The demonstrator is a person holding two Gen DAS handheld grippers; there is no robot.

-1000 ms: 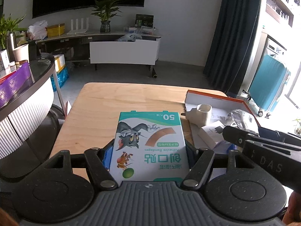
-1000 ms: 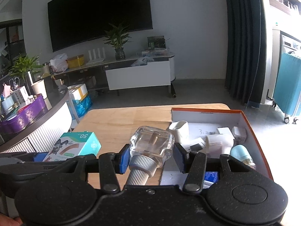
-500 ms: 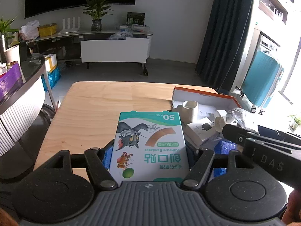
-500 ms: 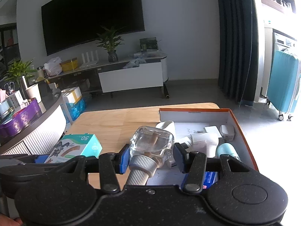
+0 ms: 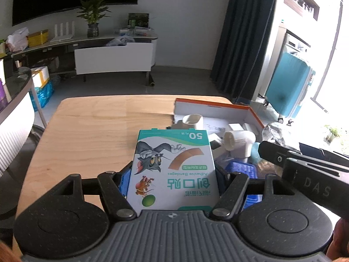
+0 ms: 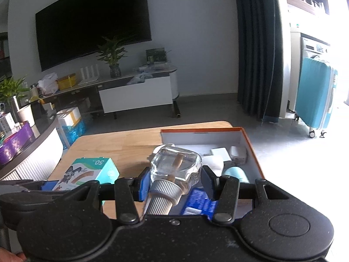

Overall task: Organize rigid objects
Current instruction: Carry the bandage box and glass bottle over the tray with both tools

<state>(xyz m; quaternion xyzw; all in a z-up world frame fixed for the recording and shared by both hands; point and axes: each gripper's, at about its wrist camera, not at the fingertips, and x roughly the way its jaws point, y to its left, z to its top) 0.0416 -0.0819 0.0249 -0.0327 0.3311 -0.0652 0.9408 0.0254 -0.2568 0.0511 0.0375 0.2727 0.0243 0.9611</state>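
Here, left gripper (image 5: pixel 173 181) pinching bandage box (image 5: pixel 173 172), right gripper (image 6: pixel 175 181) pinching glass bottle (image 6: pixel 175 166).

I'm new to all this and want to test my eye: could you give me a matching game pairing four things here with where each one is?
Things:
1. adhesive bandage box
2. clear glass bottle
3. white cup
4. teal suitcase

Places:
A. on the floor beside the dark curtain
B. clamped in the right gripper
C. inside the orange-rimmed box
D. clamped in the left gripper

Pairs: 1-D, 2-B, 3-C, 4-A
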